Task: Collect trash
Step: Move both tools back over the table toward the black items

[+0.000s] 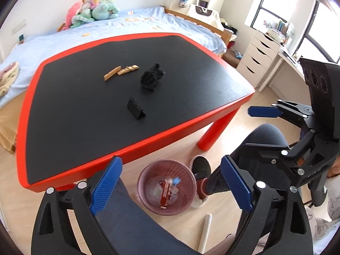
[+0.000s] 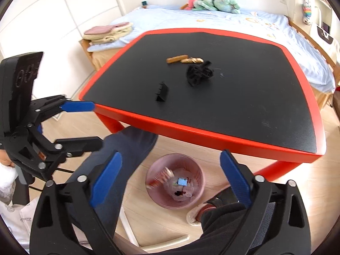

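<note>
hovering wide open, both: left gripper (image 1: 170,182) and right gripper (image 2: 170,180), nothing between the blue pads. straight below, pink bin (image 1: 146,199) holding wrappers (image 1: 166,188). ahead on the table (image 2: 212,127): black clip (image 1: 136,110), wood bits (image 1: 119,72).

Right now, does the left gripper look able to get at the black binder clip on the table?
Probably yes. The left gripper is open and empty above the bin, and the binder clip stands alone on the table, nothing between; it would need to move forward.
</note>
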{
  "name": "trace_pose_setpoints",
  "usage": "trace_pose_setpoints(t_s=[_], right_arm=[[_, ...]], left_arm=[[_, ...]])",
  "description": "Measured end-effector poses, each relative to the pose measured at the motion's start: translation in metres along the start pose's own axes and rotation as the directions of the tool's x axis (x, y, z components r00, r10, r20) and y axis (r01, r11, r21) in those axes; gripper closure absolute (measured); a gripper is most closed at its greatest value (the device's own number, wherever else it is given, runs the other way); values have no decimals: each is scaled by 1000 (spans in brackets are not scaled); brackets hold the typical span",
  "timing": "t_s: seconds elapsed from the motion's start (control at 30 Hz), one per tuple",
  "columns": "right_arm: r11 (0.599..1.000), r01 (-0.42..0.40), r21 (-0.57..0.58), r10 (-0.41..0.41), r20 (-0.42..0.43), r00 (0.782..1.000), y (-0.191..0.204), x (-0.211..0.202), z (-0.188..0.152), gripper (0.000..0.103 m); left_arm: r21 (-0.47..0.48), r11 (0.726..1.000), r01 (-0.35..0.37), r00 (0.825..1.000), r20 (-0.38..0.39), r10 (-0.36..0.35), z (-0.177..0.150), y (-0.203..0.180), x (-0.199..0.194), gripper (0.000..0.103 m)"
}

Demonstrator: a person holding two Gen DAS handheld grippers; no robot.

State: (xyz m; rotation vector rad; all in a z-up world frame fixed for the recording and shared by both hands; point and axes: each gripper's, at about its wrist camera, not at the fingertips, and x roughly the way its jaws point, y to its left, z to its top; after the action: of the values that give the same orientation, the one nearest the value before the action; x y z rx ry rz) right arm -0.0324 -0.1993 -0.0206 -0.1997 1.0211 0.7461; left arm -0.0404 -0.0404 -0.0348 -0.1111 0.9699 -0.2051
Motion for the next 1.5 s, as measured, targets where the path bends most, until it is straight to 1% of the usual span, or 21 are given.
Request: trace_pose_setpoints(t_s=[0.17, 0.33, 0.63, 0.8, 1.07, 1.2, 1.5], right_arm=[[1000, 11, 18, -11, -8, 1000, -5, 2, -2, 5], [1000, 12, 24, -12, -8, 1000, -7, 2, -2, 4], [999, 13, 32, -13, -6, 1000, -9, 1, 0, 3], [999, 19, 34, -19, 1, 1000, -12, -2, 7, 3], [999, 32, 17, -33, 17, 999, -19, 2, 32, 3], [999, 37, -1, -37, 18, 999, -23, 10, 48, 3], [999, 27, -29, -27, -5, 1000, -39, 41, 86, 3]], left_arm=[[-19, 1000, -21, 1000, 6, 21, 1, 6, -1, 8], [-20, 999, -33, 999, 6, 33, 1, 9, -2, 8], [-17, 999, -32, 999, 3, 32, 2, 10, -2, 8], [-14, 1000, -15, 1000, -3, 15, 6, 11, 0, 8], [19, 1000, 8, 1000, -5, -8, 20, 23, 9, 8], [53, 998, 17, 1000, -9, -17, 31, 29, 15, 8], [129, 991, 49, 998, -45, -43, 55, 44, 41, 8]])
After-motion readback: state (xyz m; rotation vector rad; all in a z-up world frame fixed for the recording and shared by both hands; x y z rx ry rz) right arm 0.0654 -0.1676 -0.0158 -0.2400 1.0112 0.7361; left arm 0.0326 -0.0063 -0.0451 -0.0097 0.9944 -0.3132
